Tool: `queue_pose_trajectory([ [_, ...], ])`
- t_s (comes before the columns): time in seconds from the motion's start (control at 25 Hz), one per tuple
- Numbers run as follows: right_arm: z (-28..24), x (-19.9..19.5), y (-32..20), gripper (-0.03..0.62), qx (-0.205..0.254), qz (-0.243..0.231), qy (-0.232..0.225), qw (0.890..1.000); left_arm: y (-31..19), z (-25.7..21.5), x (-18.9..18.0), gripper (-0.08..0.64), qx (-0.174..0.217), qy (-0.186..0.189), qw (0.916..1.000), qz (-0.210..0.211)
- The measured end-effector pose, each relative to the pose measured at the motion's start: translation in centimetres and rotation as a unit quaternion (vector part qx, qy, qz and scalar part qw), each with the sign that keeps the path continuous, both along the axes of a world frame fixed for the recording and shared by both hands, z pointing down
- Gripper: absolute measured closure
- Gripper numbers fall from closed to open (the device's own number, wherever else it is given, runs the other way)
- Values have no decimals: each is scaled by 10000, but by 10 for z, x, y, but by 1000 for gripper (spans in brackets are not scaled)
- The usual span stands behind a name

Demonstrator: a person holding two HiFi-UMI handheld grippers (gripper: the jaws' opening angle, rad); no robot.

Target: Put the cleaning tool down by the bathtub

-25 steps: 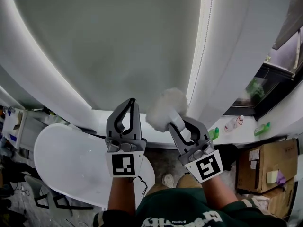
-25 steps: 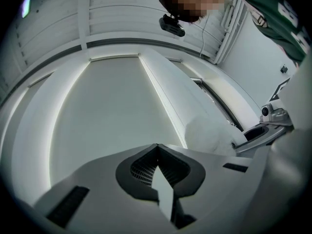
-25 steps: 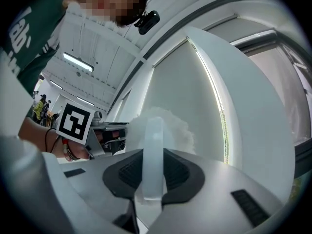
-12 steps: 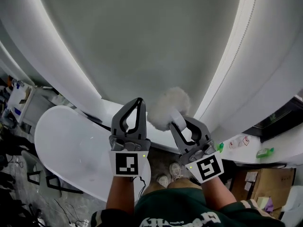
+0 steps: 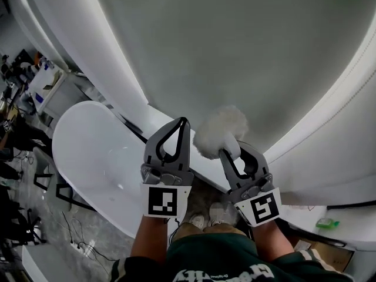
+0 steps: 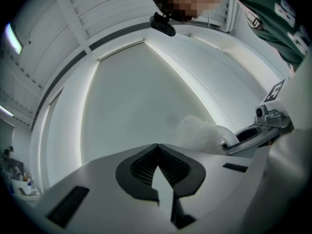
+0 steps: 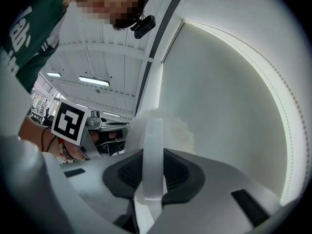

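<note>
- Both grippers are swinging across the frame together since a second ago. The cardboard boxes at the right edge have dropped out, and the white bathtub [image 5: 88,157] is now filling more of the lower left.
- Head view:
  - The right gripper [image 5: 225,152] is carrying the cleaning tool [image 5: 222,131]. The fluffy head is sticking out just past its fingertips, up-frame and away from the person.
  - The left gripper [image 5: 183,121] is riding just beside it, carrying nothing.
  - The white bathtub is lying down-left of the tool, so it is nearer the left gripper, but the right one has the tool.
  - A big grey curved surface [image 5: 235,51] is filling the top of the frame, with floor [image 5: 56,228] below the tub.
- Left gripper view:
  - The fingers [image 6: 141,168] are meeting at the tips with nothing between them.
  - The tool's fluffy head [image 6: 195,130] is showing off to the right, ahead of the right gripper [image 6: 229,144].
- Right gripper view:
  - The fingers [image 7: 179,172] are clamping narrow on the tool's white handle [image 7: 153,145].
  - The handle is running straight along the fingers, so the long axis is in line with the gripper, with the fluff [image 7: 173,128] beyond.
  - The left gripper's marker cube [image 7: 70,122] is showing close on the left.
- Judgement: the tool is being held up, well apart from any resting spot. The put-down is likely needing the right gripper to go down and left toward the tub side, head leading.
</note>
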State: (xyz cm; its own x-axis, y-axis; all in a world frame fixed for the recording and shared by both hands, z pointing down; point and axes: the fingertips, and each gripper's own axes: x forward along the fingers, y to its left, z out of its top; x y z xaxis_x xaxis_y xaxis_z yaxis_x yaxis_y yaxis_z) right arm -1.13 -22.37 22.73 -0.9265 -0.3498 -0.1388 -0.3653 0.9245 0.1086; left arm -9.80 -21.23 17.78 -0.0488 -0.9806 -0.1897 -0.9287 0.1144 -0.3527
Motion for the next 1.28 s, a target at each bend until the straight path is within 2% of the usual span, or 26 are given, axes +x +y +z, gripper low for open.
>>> queue_pose_trajectory([
  [0.4, 36, -8, -10, 500, -54, -537, 90, 9985, 7, 26, -4, 554, -109, 42, 9985, -527],
  [0.56, 70, -30, -19, 500, -157, -643, 165, 9977, 3, 57, -20, 554, -246, -61, 9975, -653],
  [0.76, 124, -76, -29, 500, -509, -644, 660, 9944, 1, 80, -65, 554, -145, 73, 9971, -741],
  [1.0, 178, -115, -44, 500, -568, -535, 1158, 9902, -7, 113, -103, 554, -127, 310, 9970, -691],
  [1.16, 231, -141, -56, 500, -778, -454, 1653, 9821, -12, 141, -120, 554, -171, 287, 9976, -611],
  [1.28, 260, -162, -60, 500, -788, -499, 1917, 9770, -11, 162, -132, 554, -273, 433, 9969, -601],
])
